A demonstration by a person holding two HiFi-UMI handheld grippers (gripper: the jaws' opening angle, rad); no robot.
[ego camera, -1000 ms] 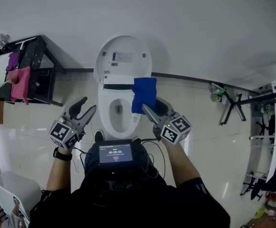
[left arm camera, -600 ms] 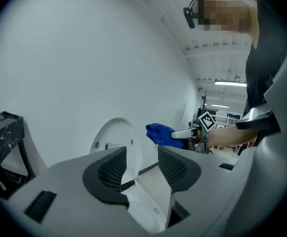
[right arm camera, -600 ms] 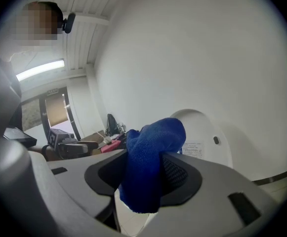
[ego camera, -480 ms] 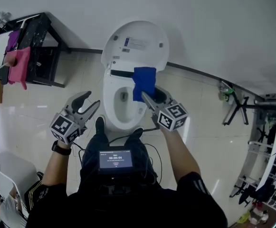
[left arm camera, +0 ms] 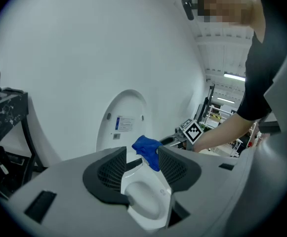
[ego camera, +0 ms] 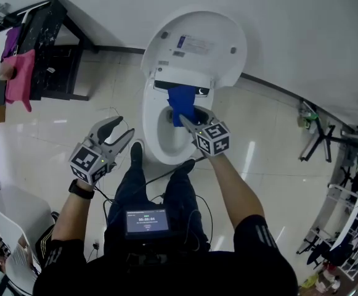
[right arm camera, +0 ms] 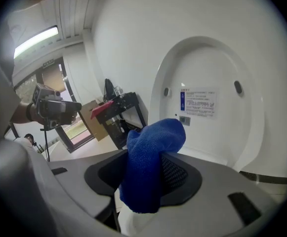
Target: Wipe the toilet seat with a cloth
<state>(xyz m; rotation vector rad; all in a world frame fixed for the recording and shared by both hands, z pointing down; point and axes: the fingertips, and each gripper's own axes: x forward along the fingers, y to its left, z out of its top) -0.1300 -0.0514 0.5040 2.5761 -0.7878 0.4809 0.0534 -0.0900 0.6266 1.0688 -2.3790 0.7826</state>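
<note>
Clamping a blue microfibre cloth (right arm camera: 150, 157), the right gripper (ego camera: 188, 119) has its two grey jaws closed on the fabric. In the right gripper view the cloth bulges up above the fingers (right arm camera: 179, 174) and a fold hangs down in front of them, filling the gap between the ribbed pads. From the head view the cloth spreads ahead of the fingertips over the rear of the white ceramic toilet bowl (ego camera: 153, 142), just below the hinge of the raised white oval lid (ego camera: 211, 59); whether it presses on the rim cannot be told.

The left gripper (ego camera: 119, 129) hangs to the left of the bowl, apart from it, jaws spread with nothing between them but the far-off bowl and cloth.

Against the frame one second ago, the cloth now sits closer to the hinge and looks narrower and more bunched, where it was a flat blue square over the bowl's right side. The right arm reaches further forward. The left gripper's jaws are as wide as before, and it keeps its place beside the bowl.
</note>
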